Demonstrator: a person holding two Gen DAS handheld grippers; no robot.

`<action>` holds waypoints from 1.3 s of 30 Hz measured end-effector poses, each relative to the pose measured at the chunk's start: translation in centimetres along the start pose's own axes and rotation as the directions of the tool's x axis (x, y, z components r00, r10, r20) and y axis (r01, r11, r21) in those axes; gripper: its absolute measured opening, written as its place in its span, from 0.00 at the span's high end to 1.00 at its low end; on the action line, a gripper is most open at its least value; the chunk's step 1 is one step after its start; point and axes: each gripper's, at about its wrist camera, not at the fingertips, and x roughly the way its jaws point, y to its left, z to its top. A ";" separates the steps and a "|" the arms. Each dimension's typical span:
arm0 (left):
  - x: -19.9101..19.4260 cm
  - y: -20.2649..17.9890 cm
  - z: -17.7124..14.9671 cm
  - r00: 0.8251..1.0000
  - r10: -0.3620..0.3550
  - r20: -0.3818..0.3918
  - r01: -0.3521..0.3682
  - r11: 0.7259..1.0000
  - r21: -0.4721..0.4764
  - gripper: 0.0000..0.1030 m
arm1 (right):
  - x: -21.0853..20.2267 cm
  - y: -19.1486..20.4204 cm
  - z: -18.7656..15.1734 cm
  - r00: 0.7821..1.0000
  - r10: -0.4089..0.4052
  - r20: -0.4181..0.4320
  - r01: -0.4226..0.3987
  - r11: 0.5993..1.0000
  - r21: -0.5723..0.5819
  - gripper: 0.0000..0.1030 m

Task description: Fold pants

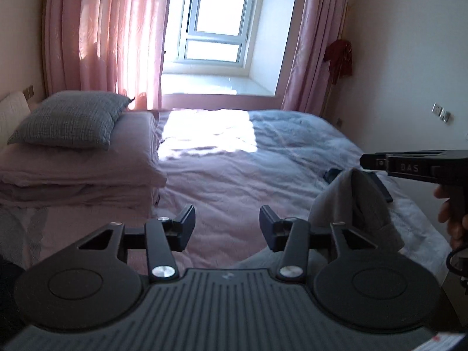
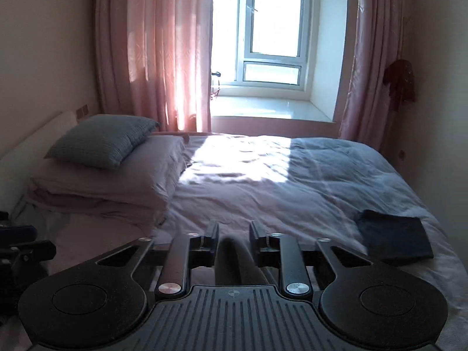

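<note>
**Pants lifted at one end, folding barely begun**

Pants (image 1: 351, 204) of grey cloth are seen hanging in a loose drape at the right of the left wrist view, held up off the bed (image 1: 234, 175) by the right gripper (image 1: 365, 162), which enters from the right edge with a hand (image 1: 452, 219) behind it. In the right wrist view the same grey cloth (image 2: 234, 260) is seen rising between the fingers of the right gripper (image 2: 234, 231), which are drawn in close on either side of it; the cloth is judged to be pinched there. The left gripper (image 1: 227, 219) is held above the near part of the bed with its fingers wide apart and nothing between them.

No flat, squared shape of the grey pants is shown anywhere: only a bunched, hanging length is visible, and its lower end is hidden behind the left gripper's body. The task is therefore judged to be at an early stage, with spreading, aligning of the legs and every fold left to be done.

A dark folded cloth (image 2: 395, 237) is seen lying flat near the right edge of the bed; whether it is another pair of pants cannot be told. A grey pillow (image 2: 102, 140) is stacked on folded bedding at the head.
</note>
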 end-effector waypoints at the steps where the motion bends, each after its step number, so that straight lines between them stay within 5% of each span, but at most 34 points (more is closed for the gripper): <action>1: 1.0 -0.6 -0.8 0.999 -0.002 -0.041 0.002 1.000 -0.009 0.56 | -0.1 -1.4 -1.2 1.000 0.004 -0.026 -0.004 1.000 0.023 0.41; 6: 2.4 -2.5 -5.9 0.976 0.020 -0.216 -0.025 0.999 -0.022 0.52 | -2.2 -7.4 -8.4 0.990 -0.012 -0.141 0.033 0.988 0.148 0.40; 11: 1.4 -3.7 -8.8 0.953 0.017 -0.302 -0.012 1.000 0.019 0.41 | -4.8 -9.6 -13.8 0.971 -0.027 -0.238 0.081 0.972 0.222 0.40; 29: -3.4 -1.7 -14.3 0.935 -0.019 -0.354 0.071 0.988 0.134 0.34 | -7.7 0.5 -22.5 0.929 -0.025 -0.369 0.157 0.930 0.331 0.40; 39: -3.9 -3.1 -14.7 0.942 -0.013 -0.336 0.066 0.987 0.147 0.34 | -7.4 0.1 -22.7 0.934 -0.016 -0.358 0.135 0.942 0.309 0.40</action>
